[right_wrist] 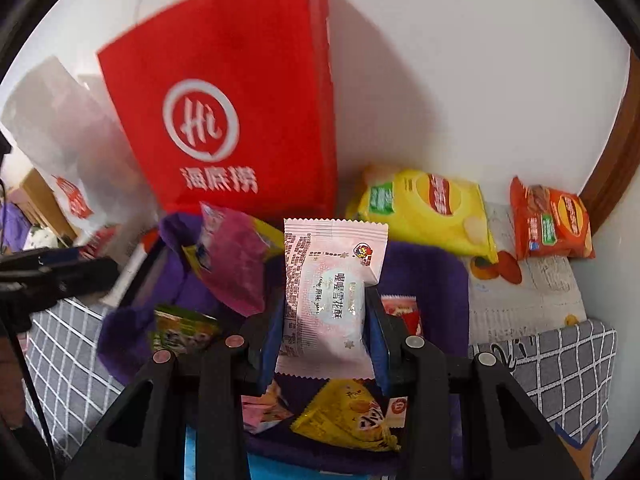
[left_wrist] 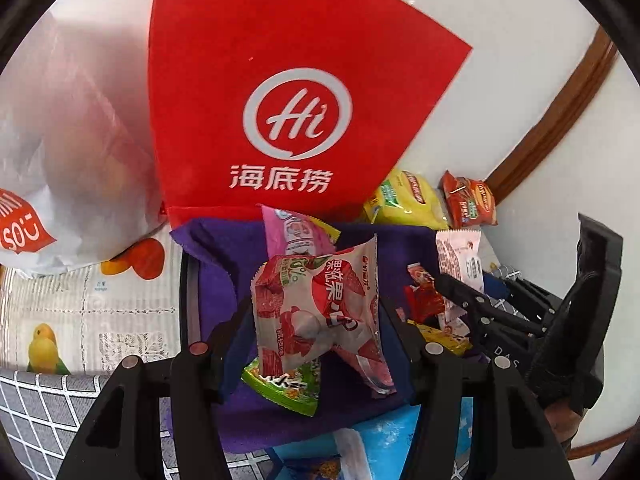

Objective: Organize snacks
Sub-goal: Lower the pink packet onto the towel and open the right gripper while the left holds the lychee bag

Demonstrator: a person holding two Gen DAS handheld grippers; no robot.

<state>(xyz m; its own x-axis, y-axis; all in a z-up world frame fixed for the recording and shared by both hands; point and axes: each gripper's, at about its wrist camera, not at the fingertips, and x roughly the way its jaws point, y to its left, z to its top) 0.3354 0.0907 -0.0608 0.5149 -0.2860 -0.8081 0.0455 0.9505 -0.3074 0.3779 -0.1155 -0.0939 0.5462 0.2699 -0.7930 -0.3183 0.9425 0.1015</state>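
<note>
My left gripper (left_wrist: 314, 332) is shut on a red-and-white strawberry snack packet (left_wrist: 320, 304), held upright over a purple-lined bin (left_wrist: 224, 272). My right gripper (right_wrist: 325, 332) is shut on a pale pink-and-white snack packet (right_wrist: 326, 296), its blue pads (right_wrist: 378, 340) pressing both sides, above the same bin (right_wrist: 428, 276). In the left wrist view that right gripper (left_wrist: 460, 296) shows at the right with its packet (left_wrist: 458, 260). Inside the bin lie a green packet (left_wrist: 284, 388), a pink packet (right_wrist: 234, 264), a yellow packet (right_wrist: 344, 416) and a red packet (right_wrist: 404, 312).
A red bag with a white logo (left_wrist: 296, 112) stands right behind the bin, a white bag (left_wrist: 60, 152) to its left. A yellow chip bag (right_wrist: 424, 208) and an orange one (right_wrist: 552, 224) lean on the white wall. Grid-patterned cloth (right_wrist: 560, 372) covers the near surface.
</note>
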